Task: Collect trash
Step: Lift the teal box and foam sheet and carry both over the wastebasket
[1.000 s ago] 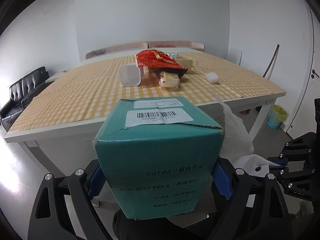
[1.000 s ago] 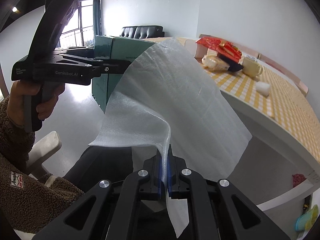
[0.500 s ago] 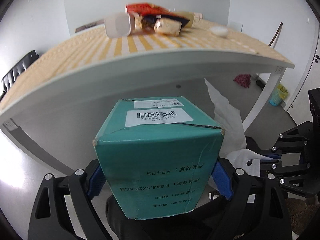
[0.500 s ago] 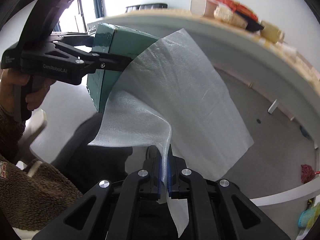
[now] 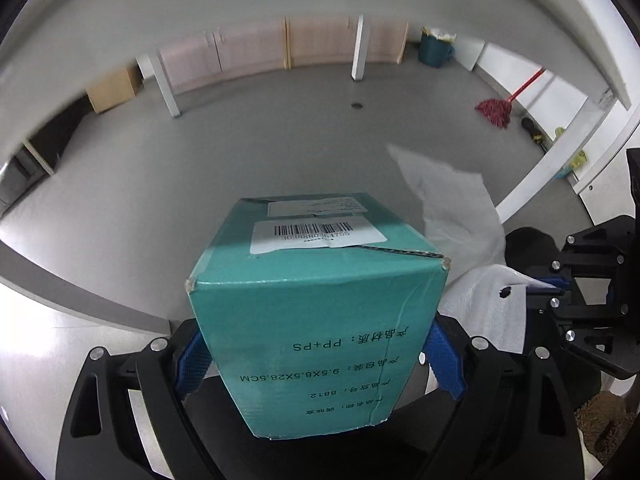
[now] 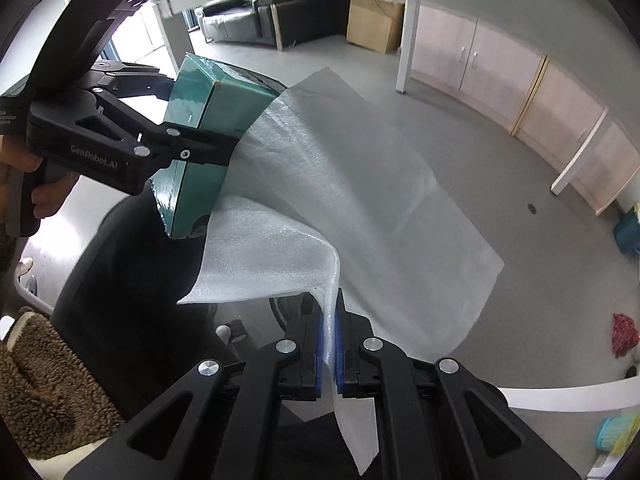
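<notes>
We've got the left gripper (image 5: 318,356) clamped on the teal box (image 5: 316,312), blue fingers (image 5: 442,364) pressing its two side faces, and the box's long axis runs straight out ahead of us along the fingers, barcode-label end pointing away toward the grey floor (image 5: 240,152). On our right, the right gripper (image 6: 328,344) has its fingers pinched together on a thin white foam sheet (image 6: 352,200), which fans up and forward from the pinch, one corner curling over to the left. From the right wrist view the box (image 6: 200,132) hangs just beside the sheet's left edge, tilted end-down. Both pieces sit in the air below the desk edge (image 5: 580,20), above the floor, with a red mop (image 5: 496,110) well off to the right.
</notes>
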`<act>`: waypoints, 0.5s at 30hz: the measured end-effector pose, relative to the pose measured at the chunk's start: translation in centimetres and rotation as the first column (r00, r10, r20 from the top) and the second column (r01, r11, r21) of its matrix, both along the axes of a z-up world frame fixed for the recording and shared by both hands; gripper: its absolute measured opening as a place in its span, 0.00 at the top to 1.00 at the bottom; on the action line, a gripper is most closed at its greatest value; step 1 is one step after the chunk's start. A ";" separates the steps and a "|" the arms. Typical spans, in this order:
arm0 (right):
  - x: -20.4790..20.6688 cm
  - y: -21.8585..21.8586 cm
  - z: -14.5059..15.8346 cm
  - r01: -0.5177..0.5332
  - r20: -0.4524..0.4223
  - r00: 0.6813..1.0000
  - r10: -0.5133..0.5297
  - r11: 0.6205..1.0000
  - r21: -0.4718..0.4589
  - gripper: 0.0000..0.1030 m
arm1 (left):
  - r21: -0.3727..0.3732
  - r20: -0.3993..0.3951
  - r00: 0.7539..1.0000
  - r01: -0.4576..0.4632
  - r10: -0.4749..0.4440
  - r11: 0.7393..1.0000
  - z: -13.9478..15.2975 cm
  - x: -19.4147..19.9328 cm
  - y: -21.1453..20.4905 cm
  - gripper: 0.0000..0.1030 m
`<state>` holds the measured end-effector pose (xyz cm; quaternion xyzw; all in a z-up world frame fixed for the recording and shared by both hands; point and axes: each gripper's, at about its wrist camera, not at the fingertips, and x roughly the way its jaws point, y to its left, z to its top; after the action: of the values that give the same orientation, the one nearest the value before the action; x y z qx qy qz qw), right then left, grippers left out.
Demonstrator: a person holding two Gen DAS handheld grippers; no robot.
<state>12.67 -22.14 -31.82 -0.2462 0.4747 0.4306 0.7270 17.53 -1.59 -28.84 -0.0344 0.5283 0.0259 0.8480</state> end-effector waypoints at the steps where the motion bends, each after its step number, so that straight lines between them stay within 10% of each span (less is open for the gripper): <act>1: 0.4 0.3 -0.7 -0.002 -0.012 1.000 0.002 1.000 -0.010 0.91 | -0.004 -0.015 1.000 0.002 -0.002 1.000 -0.6 0.4 0.1 0.15; 15: 5.9 2.0 -8.5 -0.034 -0.225 0.974 0.008 0.993 -0.113 0.91 | -0.126 -0.217 0.974 0.037 -0.064 0.991 -8.7 5.8 3.0 0.15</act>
<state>18.56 -20.19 -40.32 -0.2430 0.5755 0.4350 0.6485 23.38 1.46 -37.54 -0.0691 0.6202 -0.0241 0.7810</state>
